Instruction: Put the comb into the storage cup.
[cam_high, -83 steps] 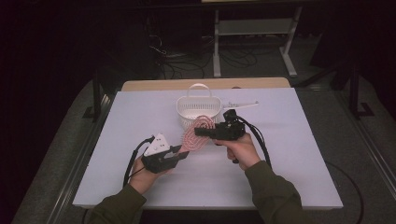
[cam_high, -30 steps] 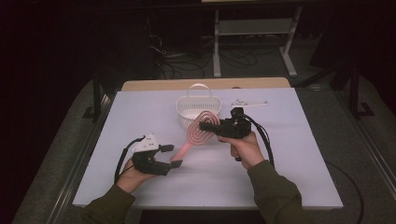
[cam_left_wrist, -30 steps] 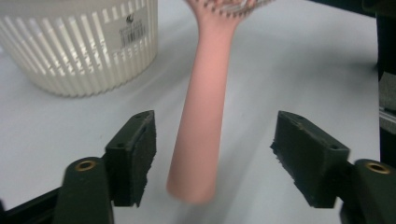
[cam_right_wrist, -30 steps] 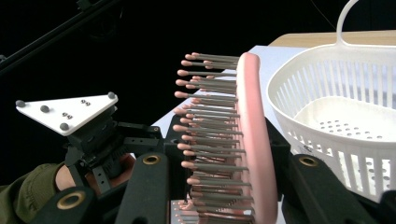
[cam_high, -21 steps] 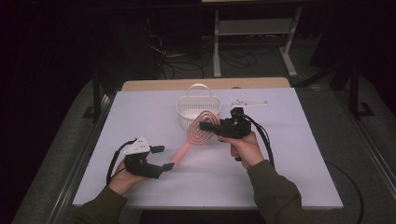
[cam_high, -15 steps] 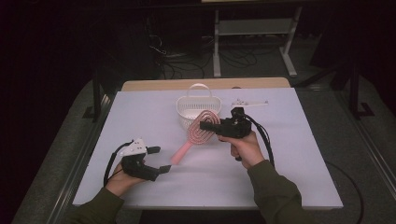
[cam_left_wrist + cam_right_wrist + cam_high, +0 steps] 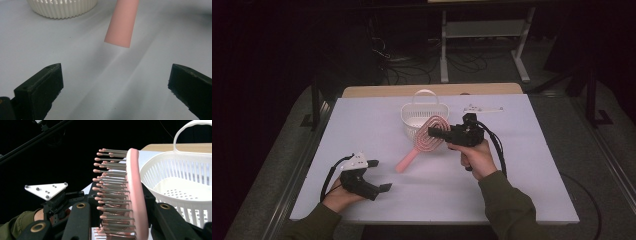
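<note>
White tabletop, dark room around: the pink hairbrush (image 7: 427, 140) is pinched by its head in the right claw (image 7: 438, 133) just in front of the basket (image 7: 424, 116), the left claw (image 7: 380, 175), jaws just spread wide with nothing between them, is parked short of the handle, so dropping it in is judged still left.

A pink hairbrush (image 7: 424, 142) with grey, pink-tipped bristles, a cream slatted basket (image 7: 418, 114), black grippers.

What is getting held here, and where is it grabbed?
The right gripper holds the pink hairbrush by its bristled head. The left gripper is open, holding nothing.
</note>
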### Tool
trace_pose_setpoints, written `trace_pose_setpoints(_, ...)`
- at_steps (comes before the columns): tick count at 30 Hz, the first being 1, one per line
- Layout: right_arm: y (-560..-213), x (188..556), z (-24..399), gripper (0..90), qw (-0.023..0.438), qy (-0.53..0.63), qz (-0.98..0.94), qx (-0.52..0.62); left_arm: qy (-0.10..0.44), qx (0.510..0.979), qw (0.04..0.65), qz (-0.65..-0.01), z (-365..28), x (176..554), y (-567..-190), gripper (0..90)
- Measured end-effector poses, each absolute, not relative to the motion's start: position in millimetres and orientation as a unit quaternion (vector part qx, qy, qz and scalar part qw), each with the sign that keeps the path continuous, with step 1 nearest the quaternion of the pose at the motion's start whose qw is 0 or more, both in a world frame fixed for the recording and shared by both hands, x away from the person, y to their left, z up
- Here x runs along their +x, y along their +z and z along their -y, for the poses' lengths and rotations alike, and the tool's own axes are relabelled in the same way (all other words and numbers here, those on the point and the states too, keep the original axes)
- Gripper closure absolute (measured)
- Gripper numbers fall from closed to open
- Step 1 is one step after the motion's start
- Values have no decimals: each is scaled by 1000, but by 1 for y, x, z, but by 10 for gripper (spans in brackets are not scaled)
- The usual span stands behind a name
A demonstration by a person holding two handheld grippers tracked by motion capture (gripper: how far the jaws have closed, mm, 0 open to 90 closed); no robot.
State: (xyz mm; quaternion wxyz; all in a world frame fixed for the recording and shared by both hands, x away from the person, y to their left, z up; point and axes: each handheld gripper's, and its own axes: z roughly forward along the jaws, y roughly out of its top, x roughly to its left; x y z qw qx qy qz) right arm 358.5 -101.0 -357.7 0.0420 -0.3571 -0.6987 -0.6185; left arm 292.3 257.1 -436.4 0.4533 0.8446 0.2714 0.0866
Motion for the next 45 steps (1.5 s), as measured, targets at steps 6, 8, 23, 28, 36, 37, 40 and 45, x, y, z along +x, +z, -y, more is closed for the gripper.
trace_pose_setpoints(6, -355, 358, 103, 632, 40, -622, 695, -359, 87, 848, 446, -274, -257, 293, -437, 0)
trace_pose_setpoints(8, -354, 358, 104, 632, 38, -623, 695, -358, 92, 845, 452, -270, -258, 292, -436, 0)
trace_pose_setpoints(23, -337, 363, 118, 632, 24, -637, 680, -361, 90, 842, 457, -274, -257, 291, -436, 59)
trace_pose_setpoints(28, -331, 366, 121, 632, 16, -641, 677, -361, 91, 845, 452, -270, -255, 290, -436, 57)
trace_pose_setpoints(36, -321, 370, 124, 632, 5, -646, 673, -361, 95, 847, 447, -270, -254, 289, -437, 0)
trace_pose_setpoints(37, -319, 371, 125, 632, 3, -646, 672, -361, 94, 847, 448, -271, -254, 290, -437, 0)
trace_pose_setpoints(40, -316, 373, 125, 632, 0, -648, 671, -360, 91, 847, 448, -270, -254, 290, -438, 0)
trace_pose_setpoints(45, -311, 376, 125, 632, -3, -649, 670, -361, 91, 848, 447, -270, -254, 290, -438, 0)
